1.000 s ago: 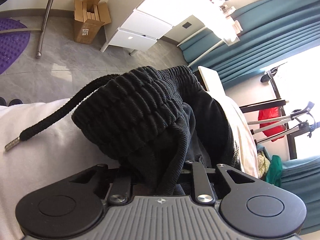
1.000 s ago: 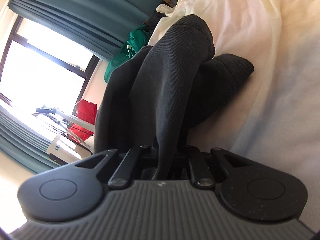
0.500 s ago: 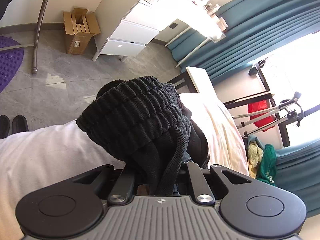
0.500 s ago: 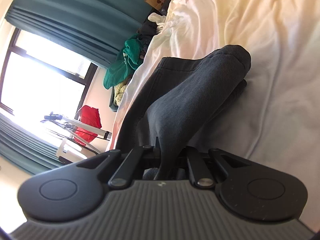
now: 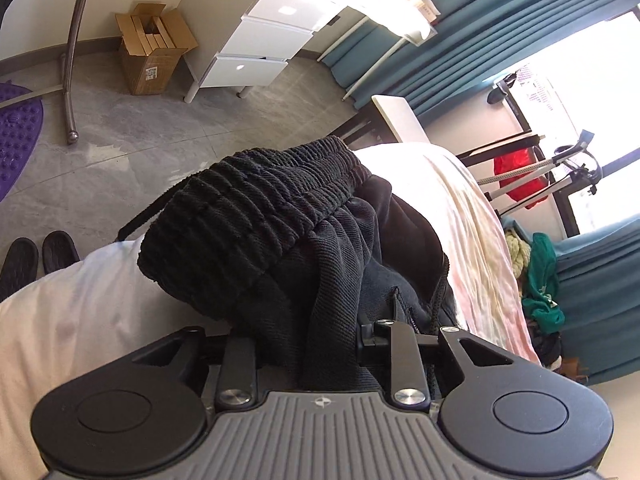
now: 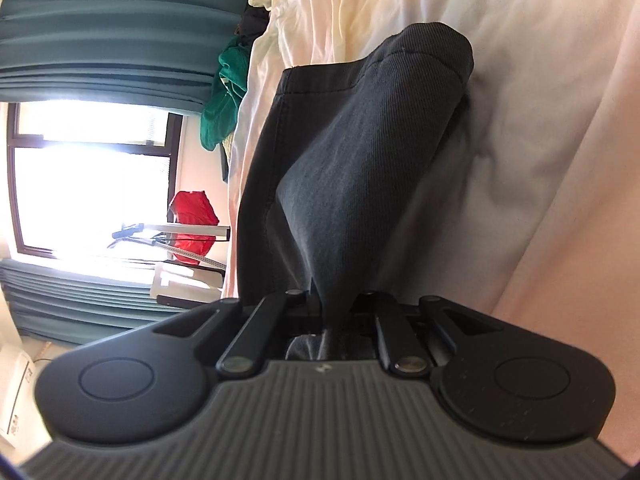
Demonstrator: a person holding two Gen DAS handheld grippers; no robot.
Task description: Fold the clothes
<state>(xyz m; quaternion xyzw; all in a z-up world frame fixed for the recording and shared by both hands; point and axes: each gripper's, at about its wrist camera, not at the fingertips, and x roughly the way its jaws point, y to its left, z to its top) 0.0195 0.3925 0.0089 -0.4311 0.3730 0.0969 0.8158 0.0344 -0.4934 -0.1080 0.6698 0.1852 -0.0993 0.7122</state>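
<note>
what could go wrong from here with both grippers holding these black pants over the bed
1. The left gripper pinches a thick bunch of fabric just below the ribbed waistband; a layer might slip free and spoil the fold.
2. The drawstring hangs off the waistband and may end up trapped inside the fold.
3. The right gripper grips only a thin pinch of the pant leg, which is creased, so it may land wrinkled on the bedsheet.
</note>
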